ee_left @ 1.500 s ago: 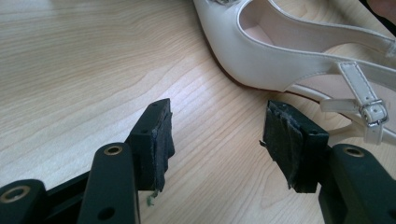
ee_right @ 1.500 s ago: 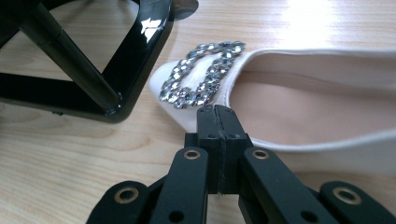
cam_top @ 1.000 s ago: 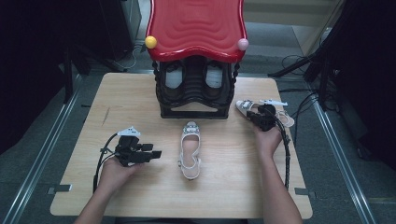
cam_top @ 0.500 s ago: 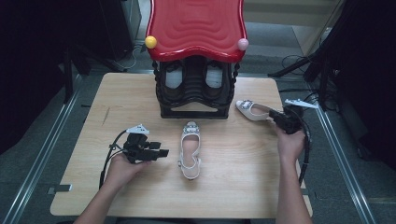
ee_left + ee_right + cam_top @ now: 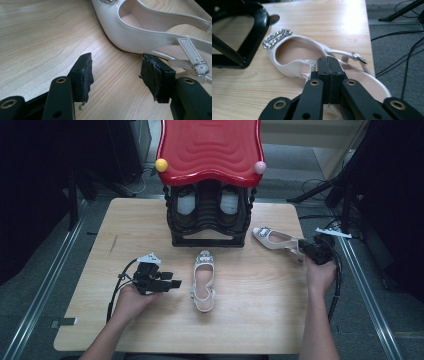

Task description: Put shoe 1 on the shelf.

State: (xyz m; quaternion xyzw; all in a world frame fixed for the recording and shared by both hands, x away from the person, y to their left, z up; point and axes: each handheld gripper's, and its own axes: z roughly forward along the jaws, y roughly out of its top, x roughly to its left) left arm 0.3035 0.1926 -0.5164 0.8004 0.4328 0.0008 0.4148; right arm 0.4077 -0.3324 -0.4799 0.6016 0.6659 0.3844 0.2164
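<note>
While its jaws are pressed together on the side strap, the right gripper [image 5: 329, 65] holds a white slingback shoe [image 5: 275, 239] at the table's [image 5: 125, 225] right edge, beside the black shoe rack [image 5: 207, 215]. Spread wide, the left gripper [image 5: 115, 73] is held just beside the second shoe [image 5: 203, 281] at mid-table.

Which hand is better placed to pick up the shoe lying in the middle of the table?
Left. The left hand-held gripper is open right beside the middle shoe; the right hand-held gripper is shut at the other shoe.
</note>
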